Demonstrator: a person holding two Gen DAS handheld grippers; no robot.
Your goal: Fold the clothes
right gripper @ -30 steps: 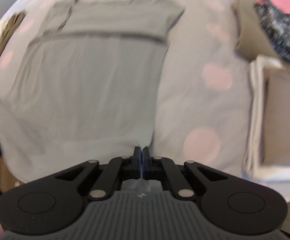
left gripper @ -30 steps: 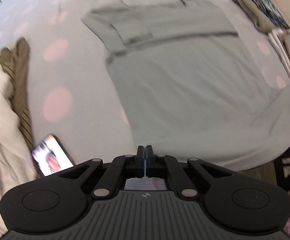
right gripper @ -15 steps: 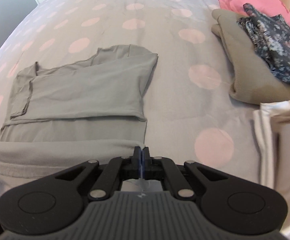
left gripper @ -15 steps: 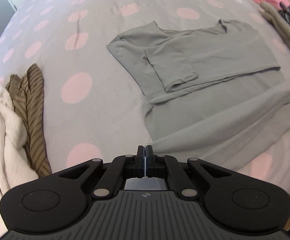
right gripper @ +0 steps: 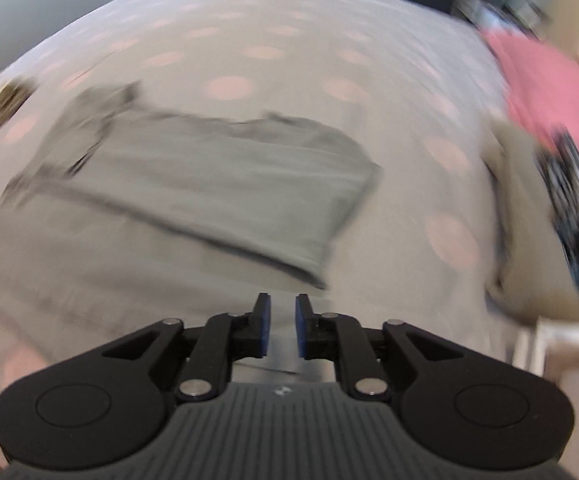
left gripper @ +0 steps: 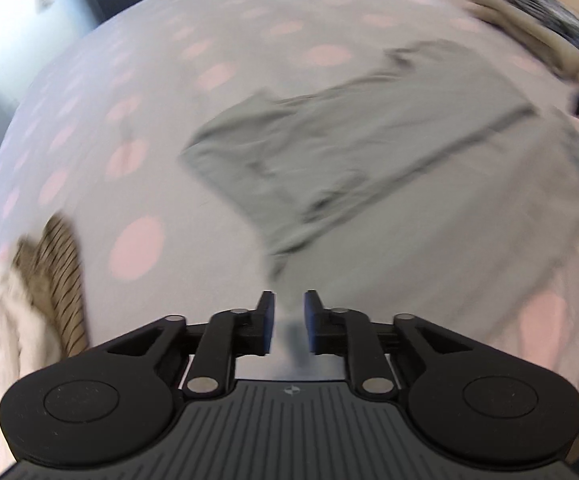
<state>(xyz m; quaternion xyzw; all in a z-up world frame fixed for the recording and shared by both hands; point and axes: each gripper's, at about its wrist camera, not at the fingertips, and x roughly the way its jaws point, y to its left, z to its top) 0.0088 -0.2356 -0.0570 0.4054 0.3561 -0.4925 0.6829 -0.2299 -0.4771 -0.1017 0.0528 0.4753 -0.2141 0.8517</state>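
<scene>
On the bed (left gripper: 89,168), beside a heap of unfolded clothes (left gripper: 21,292) at far left, the left tool (left gripper: 288,322) is standing narrowly parted, jaws just opening, gripping nothing. The grey shirt (left gripper: 369,152), partly folded, is lying mid-bed. The right tool (right gripper: 282,328) is likewise opening, empty. Both should be letting the hem settle flat and square before pulling away. No containers are showing.

Shirt (left gripper: 369,160): grey, partly folded, sleeve lying tucked across its body.
Pose: lying flat, near hem doubled over.
Place: I'm seeing it resting on the spotted bed (left gripper: 137,184).
</scene>
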